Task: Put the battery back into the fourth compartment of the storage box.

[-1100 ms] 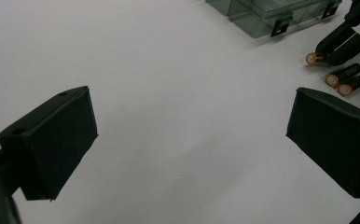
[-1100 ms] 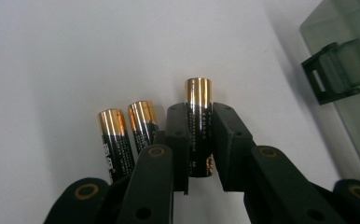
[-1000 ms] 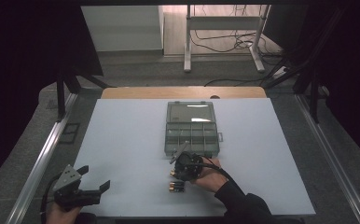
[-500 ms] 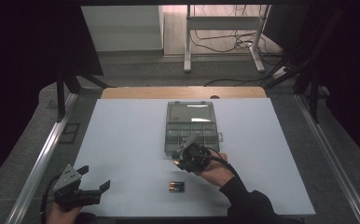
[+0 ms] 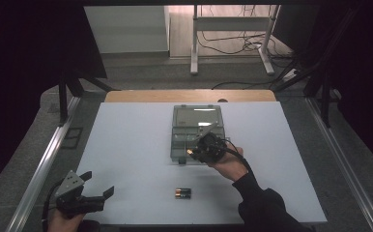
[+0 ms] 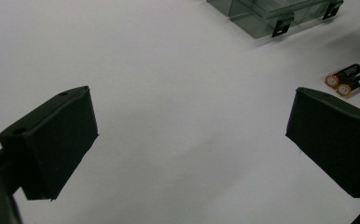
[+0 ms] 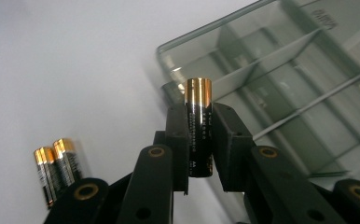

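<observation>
A clear grey compartment box [image 5: 196, 126] [image 7: 285, 84] [image 6: 271, 14] lies open on the white table [image 5: 126, 145]. My right gripper [image 5: 194, 151] [image 7: 199, 144] is shut on a black-and-gold battery [image 7: 198, 126], held upright above the box's near left corner. Two more batteries [image 5: 183, 194] [image 7: 57, 168] [image 6: 349, 79] lie side by side on the table nearer the person. My left gripper [image 5: 100, 186] [image 6: 192, 140] rests at the near left corner of the table, open, with bare table between its jaws.
Metal rails [image 5: 44, 164] run along both sides of the table. A wooden strip [image 5: 189, 95] borders its far edge. Beyond it stand a white frame's legs [image 5: 194, 43] and cables on the floor.
My right gripper has lifted a battery away from the pair near the front edge and carried it up and away to the box's near left corner. The left gripper has stayed put.
</observation>
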`<move>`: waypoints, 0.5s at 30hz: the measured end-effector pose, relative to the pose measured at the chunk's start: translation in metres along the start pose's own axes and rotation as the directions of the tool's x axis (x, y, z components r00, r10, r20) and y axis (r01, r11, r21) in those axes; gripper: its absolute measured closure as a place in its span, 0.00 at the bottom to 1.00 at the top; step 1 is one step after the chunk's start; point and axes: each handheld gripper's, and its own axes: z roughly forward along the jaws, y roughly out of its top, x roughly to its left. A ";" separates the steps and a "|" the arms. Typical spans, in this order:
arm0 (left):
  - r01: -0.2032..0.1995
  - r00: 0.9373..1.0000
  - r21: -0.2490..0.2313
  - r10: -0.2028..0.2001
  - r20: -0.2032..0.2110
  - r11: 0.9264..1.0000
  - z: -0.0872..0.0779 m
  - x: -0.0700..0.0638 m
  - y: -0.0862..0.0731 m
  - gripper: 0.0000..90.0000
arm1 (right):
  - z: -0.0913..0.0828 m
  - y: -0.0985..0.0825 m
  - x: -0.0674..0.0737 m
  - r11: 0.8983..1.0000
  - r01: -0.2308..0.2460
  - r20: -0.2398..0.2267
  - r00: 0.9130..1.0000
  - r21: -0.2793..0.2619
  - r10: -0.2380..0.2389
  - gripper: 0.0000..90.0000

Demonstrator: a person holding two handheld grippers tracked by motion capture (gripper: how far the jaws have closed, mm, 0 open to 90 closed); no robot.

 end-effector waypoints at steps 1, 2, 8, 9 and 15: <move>0.000 1.000 0.000 0.000 0.001 1.000 0.000 0.000 0.000 0.03 | -0.001 0.001 -0.004 1.000 -0.005 0.007 1.000 -0.004 0.005 0.85; 0.001 1.000 0.000 -0.001 0.001 1.000 0.000 0.000 0.000 0.03 | -0.002 0.002 -0.006 1.000 -0.007 0.011 1.000 -0.007 0.007 0.85; 0.000 1.000 0.000 0.000 0.001 1.000 0.000 0.000 0.000 0.03 | -0.005 0.008 -0.021 0.999 -0.040 0.057 0.998 -0.011 0.040 0.85; 0.000 1.000 0.001 0.000 0.001 1.000 0.000 0.000 0.000 0.03 | -0.005 0.008 -0.021 0.999 -0.040 0.057 0.998 -0.011 0.040 0.85; 0.000 1.000 0.000 0.000 0.002 1.000 0.000 0.000 0.000 0.03 | -0.006 0.012 -0.034 0.998 -0.067 0.091 0.994 -0.011 0.067 0.85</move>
